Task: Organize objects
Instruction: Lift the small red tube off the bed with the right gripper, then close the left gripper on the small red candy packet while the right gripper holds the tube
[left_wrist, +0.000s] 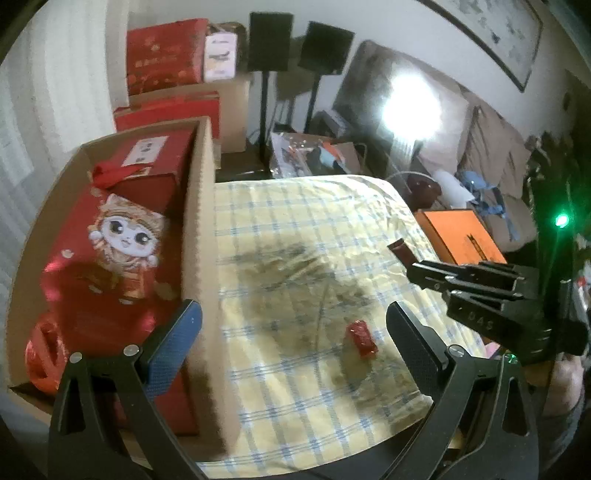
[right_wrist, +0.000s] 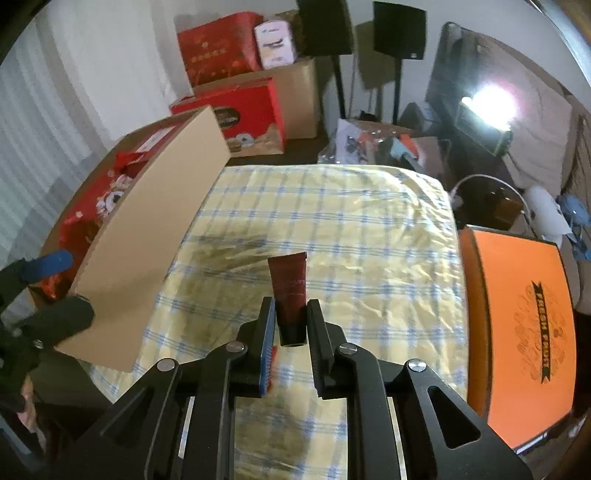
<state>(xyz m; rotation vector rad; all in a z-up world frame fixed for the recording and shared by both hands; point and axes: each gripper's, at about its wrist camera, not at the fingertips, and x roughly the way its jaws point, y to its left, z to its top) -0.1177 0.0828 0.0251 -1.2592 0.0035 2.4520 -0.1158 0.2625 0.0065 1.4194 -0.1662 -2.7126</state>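
Left wrist view: the left tongs (left_wrist: 293, 332) stand wide apart with nothing between them, above the table (left_wrist: 280, 229) and its yellow checked cloth. A small red wrapped candy (left_wrist: 361, 339) lies on the cloth between the two fingers. To their left sits the cardboard box (left_wrist: 201, 221), packed with red gift bags. On the right, the right tongs (left_wrist: 415, 267) carry a dark red tube (left_wrist: 402, 251), blurred here.

Right wrist view: the right tongs (right_wrist: 289, 332) are clenched on the tube (right_wrist: 289, 286), cap end toward the camera, tail pointing forward above the cloth. An orange box (right_wrist: 517, 314) lies to their right, the cardboard box (right_wrist: 155, 229) to their left.
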